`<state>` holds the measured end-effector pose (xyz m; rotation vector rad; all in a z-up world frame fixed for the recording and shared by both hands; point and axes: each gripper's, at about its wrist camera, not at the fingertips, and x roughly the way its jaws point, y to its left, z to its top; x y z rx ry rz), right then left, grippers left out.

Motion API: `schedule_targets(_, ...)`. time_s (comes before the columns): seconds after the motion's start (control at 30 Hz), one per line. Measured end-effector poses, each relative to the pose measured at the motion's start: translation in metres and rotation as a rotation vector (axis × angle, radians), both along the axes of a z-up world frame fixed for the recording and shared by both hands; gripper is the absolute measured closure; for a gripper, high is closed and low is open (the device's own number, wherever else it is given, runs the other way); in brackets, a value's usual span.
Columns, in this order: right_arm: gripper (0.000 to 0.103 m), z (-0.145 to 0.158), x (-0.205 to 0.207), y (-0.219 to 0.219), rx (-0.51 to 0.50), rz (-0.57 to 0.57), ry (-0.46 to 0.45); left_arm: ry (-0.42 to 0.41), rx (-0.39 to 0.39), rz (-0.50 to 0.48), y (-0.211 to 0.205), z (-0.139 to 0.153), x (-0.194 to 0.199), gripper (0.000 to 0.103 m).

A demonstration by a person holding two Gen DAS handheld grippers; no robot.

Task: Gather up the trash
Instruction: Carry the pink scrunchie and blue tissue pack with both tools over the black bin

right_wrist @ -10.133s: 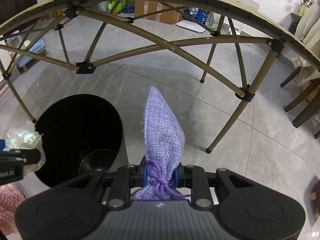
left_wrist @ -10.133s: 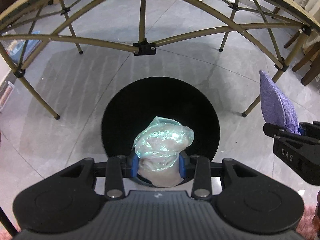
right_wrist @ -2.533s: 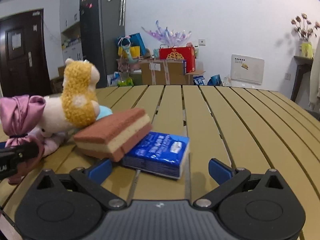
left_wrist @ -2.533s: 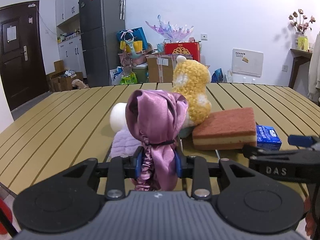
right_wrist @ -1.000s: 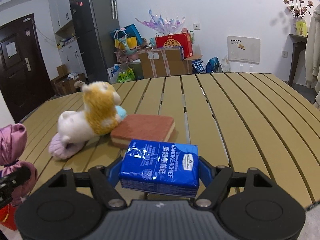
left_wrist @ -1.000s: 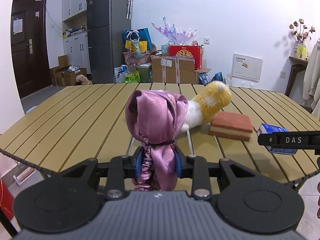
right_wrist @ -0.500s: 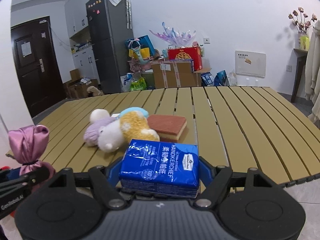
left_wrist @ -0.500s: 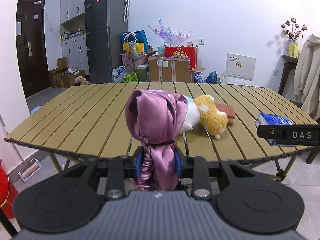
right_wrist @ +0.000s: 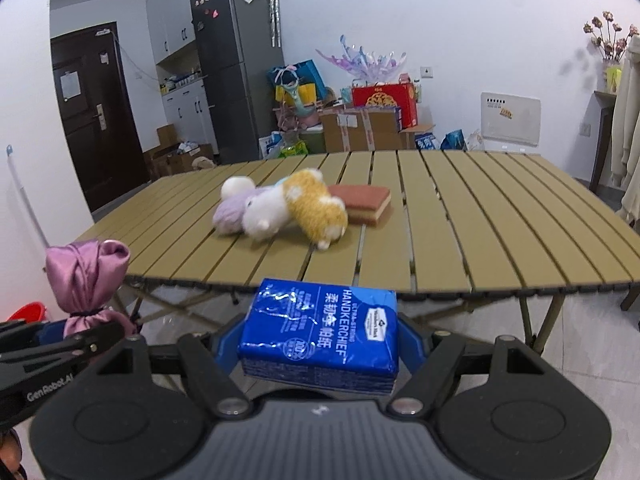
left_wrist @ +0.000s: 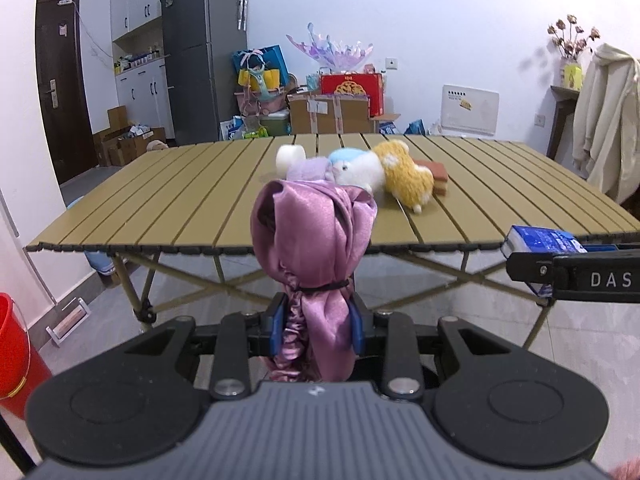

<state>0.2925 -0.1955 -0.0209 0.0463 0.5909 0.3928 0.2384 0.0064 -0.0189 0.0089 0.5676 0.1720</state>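
Observation:
My left gripper (left_wrist: 316, 328) is shut on a pink satin pouch (left_wrist: 316, 248) tied with a black band, held upright in front of the table's near edge. That pouch (right_wrist: 86, 276) also shows at the left of the right wrist view. My right gripper (right_wrist: 320, 344) is shut on a blue handkerchief tissue pack (right_wrist: 322, 332), its blue pads pressing both ends. The same pack (left_wrist: 540, 242) appears at the right of the left wrist view. Both grippers hang over the floor, short of the slatted tan table (left_wrist: 160, 208).
On the table (right_wrist: 500, 220) lie a yellow and white plush toy (right_wrist: 296, 204), a purple plush piece (right_wrist: 230, 210) and an orange sponge (right_wrist: 366, 198). A red bucket (left_wrist: 14, 344) stands on the floor at left. Boxes and a fridge (left_wrist: 200, 52) line the far wall.
Both grippers have drawn back from the table with their loads; the table's near edge and legs now show, and the plush toy has tipped over on the tabletop.

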Motion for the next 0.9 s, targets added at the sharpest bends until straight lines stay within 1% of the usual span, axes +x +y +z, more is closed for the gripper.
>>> schedule_targets(0.27, 0.028, -0.025, -0.033, 0.0, -0.012, 0.021, 0.054, 0.055, 0.016, -0.012, -0.008, -0.029, -0.028, 0.072)
schedule_targets(0.37, 0.028, -0.038, -0.041, -0.001, -0.026, 0.023, 0.074, 0.084, 0.009, -0.013, -0.007, -0.04, -0.037, 0.072)
schedule_targets(0.5, 0.028, -0.055, -0.049, -0.001, -0.045, 0.026, 0.11, 0.132, 0.014, -0.013, -0.004, -0.063, -0.045, 0.072)
schedule_targets(0.63, 0.028, -0.076, -0.056, 0.001, -0.071, 0.033, 0.151, 0.179, 0.014, -0.01, -0.004, -0.083, -0.049, 0.072)
schedule_targets(0.9, 0.028, -0.124, -0.066, 0.005, -0.109, 0.045, 0.256, 0.242, 0.007, -0.007, -0.004, -0.115, -0.053, 0.072)
